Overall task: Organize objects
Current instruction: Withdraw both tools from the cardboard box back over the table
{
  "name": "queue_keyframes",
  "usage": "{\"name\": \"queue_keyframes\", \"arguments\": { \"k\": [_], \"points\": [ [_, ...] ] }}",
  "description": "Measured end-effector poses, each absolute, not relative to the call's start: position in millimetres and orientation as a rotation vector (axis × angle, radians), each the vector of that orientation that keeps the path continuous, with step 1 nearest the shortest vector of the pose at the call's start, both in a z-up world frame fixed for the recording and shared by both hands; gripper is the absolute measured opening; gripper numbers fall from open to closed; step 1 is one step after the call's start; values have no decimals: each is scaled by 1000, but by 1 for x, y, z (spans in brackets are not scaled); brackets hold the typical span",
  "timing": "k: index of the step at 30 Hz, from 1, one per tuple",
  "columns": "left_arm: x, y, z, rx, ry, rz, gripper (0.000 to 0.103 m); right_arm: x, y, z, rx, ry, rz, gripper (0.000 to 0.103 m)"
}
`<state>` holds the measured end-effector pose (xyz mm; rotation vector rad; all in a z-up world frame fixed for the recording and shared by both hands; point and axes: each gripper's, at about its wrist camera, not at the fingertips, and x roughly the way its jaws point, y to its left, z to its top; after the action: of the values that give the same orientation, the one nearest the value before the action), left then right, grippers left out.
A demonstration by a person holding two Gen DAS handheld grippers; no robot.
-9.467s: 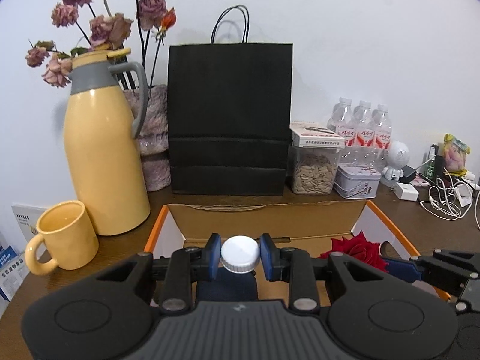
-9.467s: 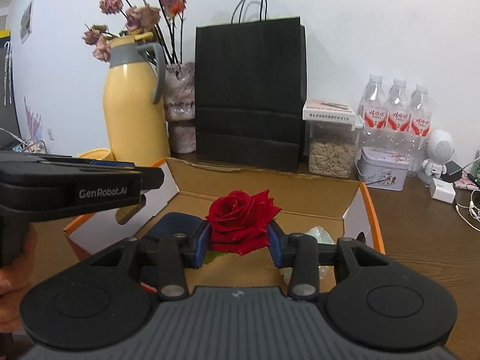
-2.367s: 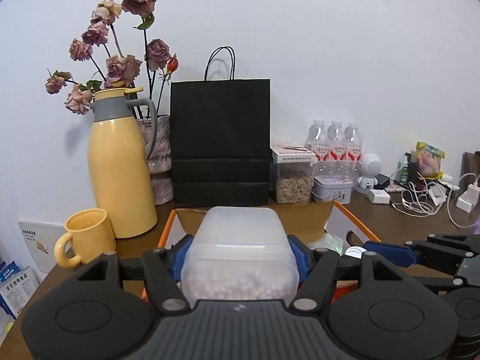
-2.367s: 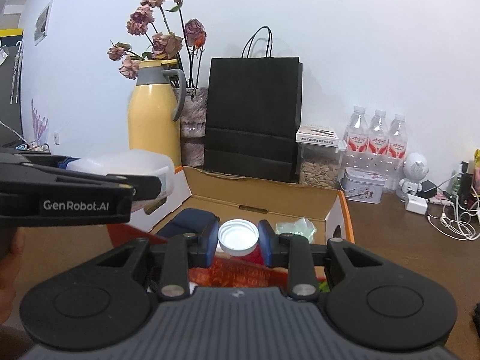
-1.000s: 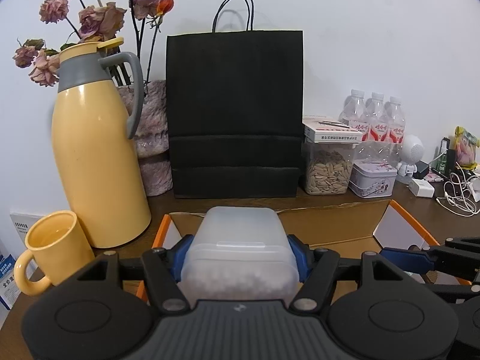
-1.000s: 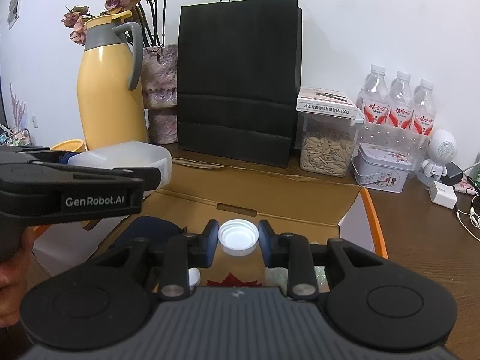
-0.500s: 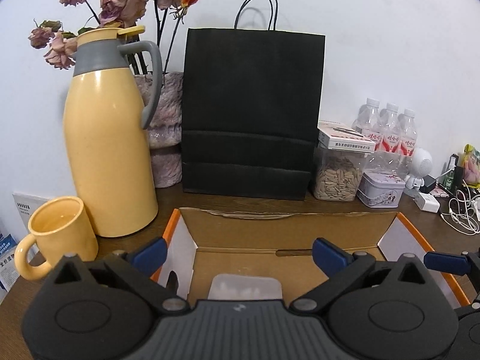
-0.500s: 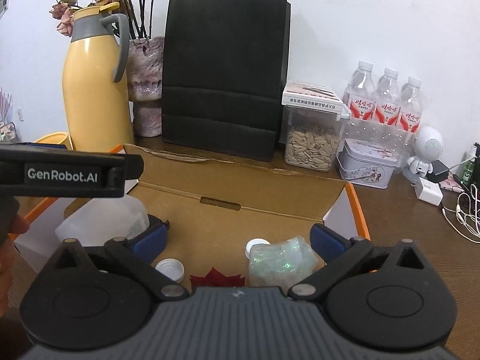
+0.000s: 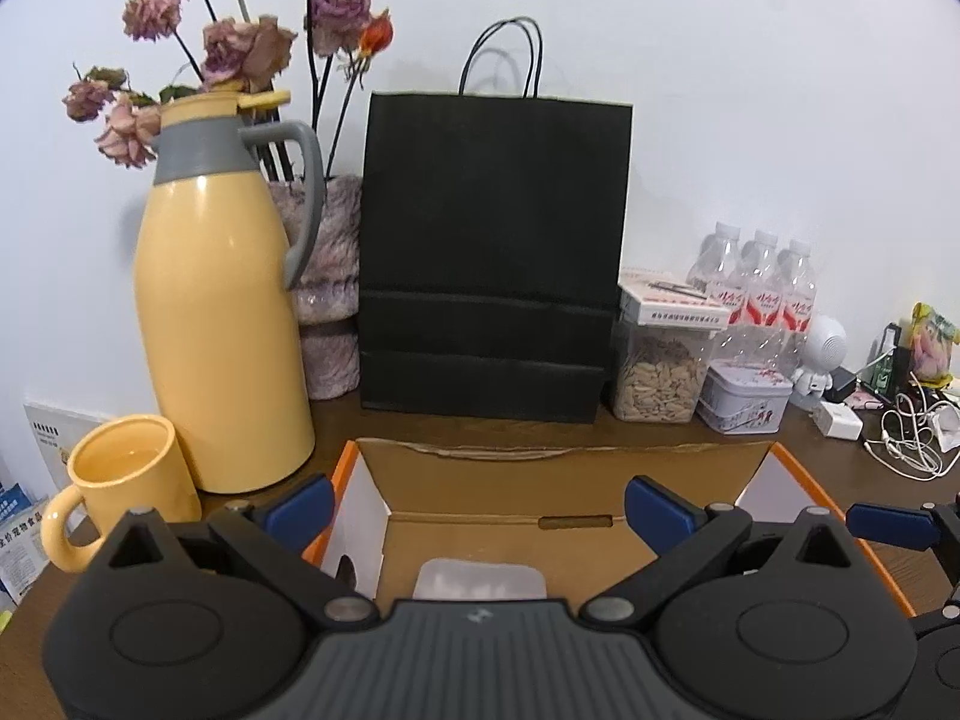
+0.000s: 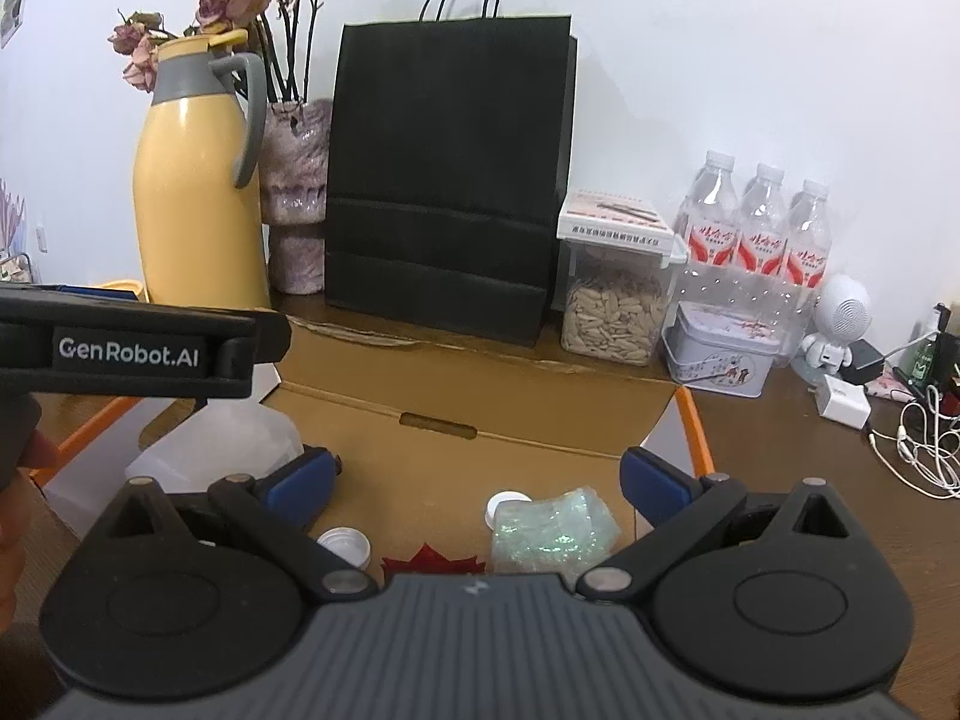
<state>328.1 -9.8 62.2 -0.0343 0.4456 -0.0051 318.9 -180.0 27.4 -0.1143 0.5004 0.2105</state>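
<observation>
Both grippers, left (image 9: 477,507) and right (image 10: 477,480), hang with jaws just sprung wide and nothing between them over the box (image 10: 480,402), where the tub (image 10: 222,444), two caps (image 10: 345,543) and a rose (image 10: 432,561) lie.

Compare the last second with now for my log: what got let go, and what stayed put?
The left gripper released the clear plastic tub into the cardboard box; the right gripper dropped the white bottle cap there. Both jaws have just opened wide. The thermos and black bag stayed.
</observation>
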Motion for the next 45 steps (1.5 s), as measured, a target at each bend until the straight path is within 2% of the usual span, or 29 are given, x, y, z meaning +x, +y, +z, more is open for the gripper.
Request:
{"name": "queue_keyframes", "arguments": {
  "k": [14,45],
  "points": [
    [273,-15,74,-17,404,-15,103,271,-183,41,-114,454,206,103],
    [157,-20,58,36,488,3,103,155,-220,27,-99,493,176,103]
  ]
}}
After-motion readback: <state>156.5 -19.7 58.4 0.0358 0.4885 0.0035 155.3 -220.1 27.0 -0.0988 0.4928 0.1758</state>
